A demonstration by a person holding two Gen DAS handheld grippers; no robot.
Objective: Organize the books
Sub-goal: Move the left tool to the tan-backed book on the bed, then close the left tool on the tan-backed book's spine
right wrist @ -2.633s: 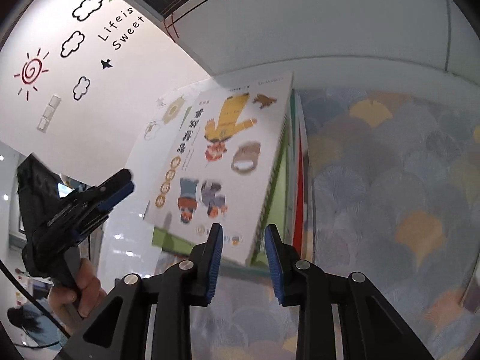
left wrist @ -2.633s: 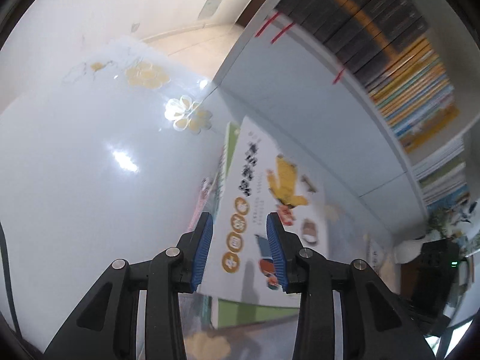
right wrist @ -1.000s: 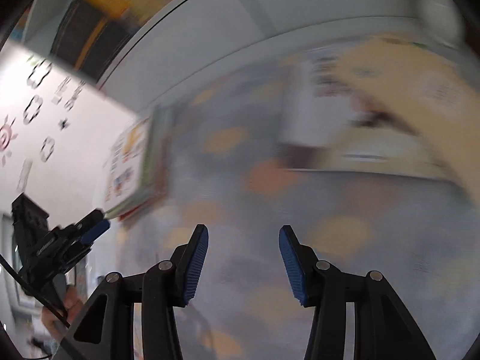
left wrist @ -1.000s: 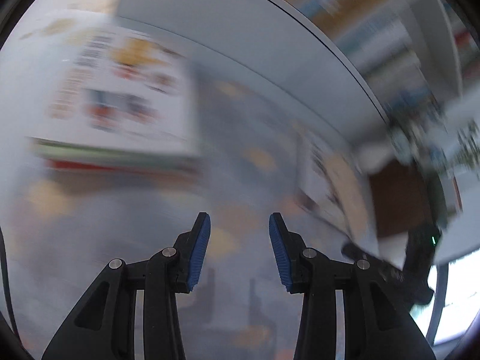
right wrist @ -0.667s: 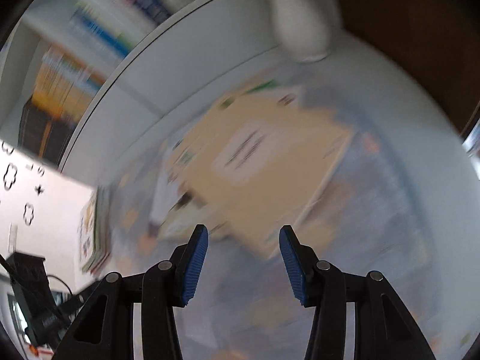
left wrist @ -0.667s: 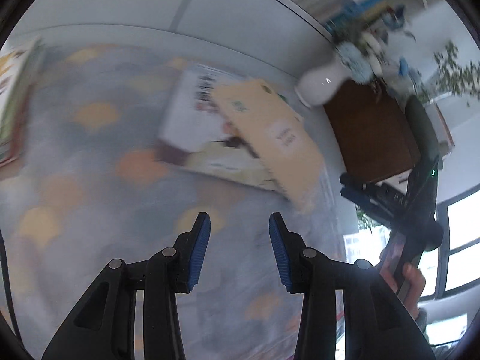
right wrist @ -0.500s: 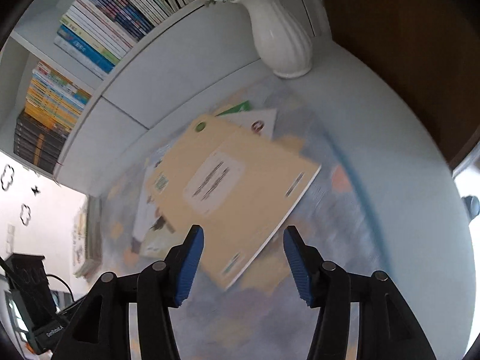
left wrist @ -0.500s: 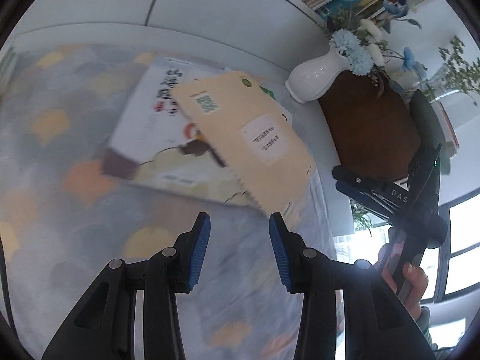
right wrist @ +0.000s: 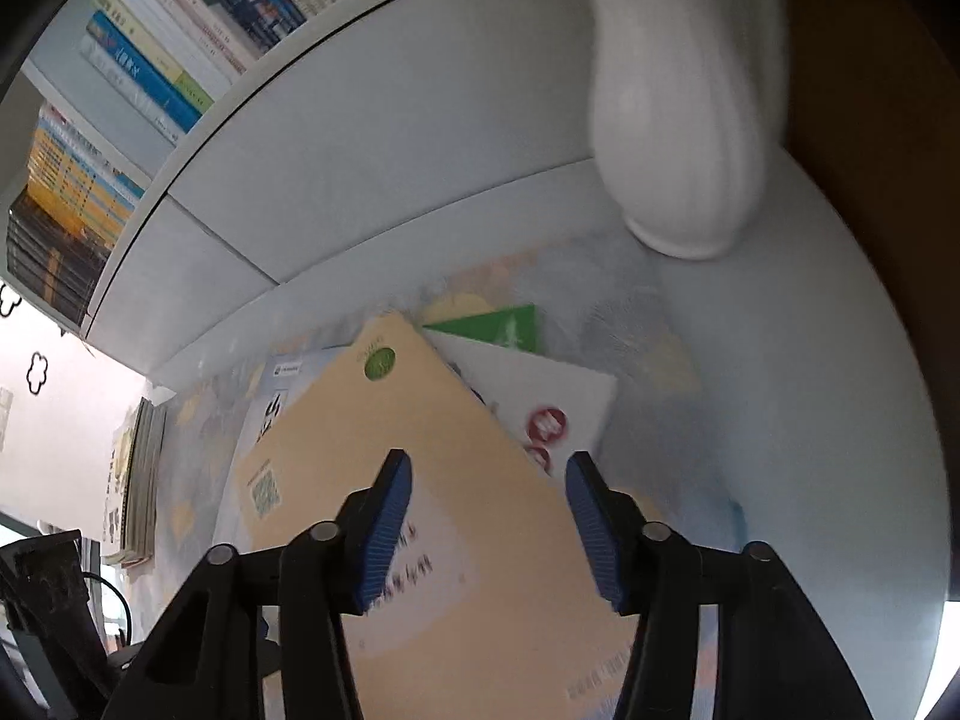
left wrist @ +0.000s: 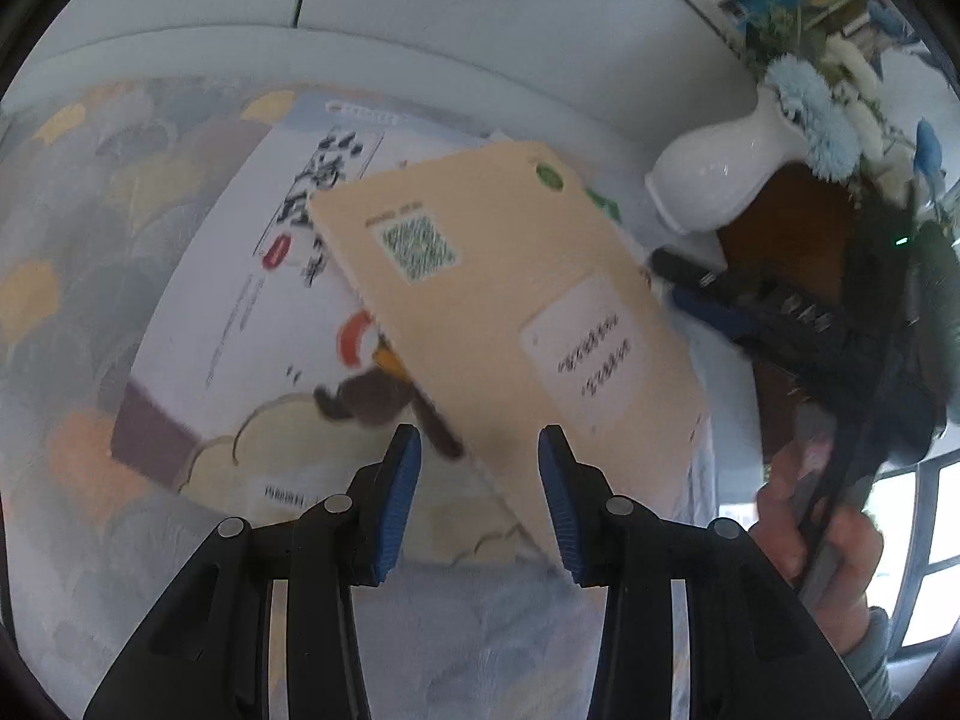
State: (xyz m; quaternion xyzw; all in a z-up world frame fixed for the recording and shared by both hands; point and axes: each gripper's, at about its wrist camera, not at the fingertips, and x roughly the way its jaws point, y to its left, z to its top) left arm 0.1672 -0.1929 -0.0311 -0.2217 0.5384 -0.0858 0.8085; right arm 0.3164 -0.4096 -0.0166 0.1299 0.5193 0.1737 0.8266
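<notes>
Tan rectangular paperback book (right wrist: 420, 480) lying atop white illustrated book (left wrist: 252, 312) on patterned table (left wrist: 72, 240); left tool (left wrist: 477, 498) spread, empty, hovering at book's 6 o'clock; right tool (right wrist: 486, 528) closing, jaws over it, not gripping

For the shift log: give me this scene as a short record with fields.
top book: tan book, lying askew over the others
under it: white picture book, also a white book with red dots and a green one
surface: patterned cloth
nearby: white vase beside the pile
left tongs: open, empty, over the tan book's lower edge
right tongs: closing, empty, above the tan book
</notes>
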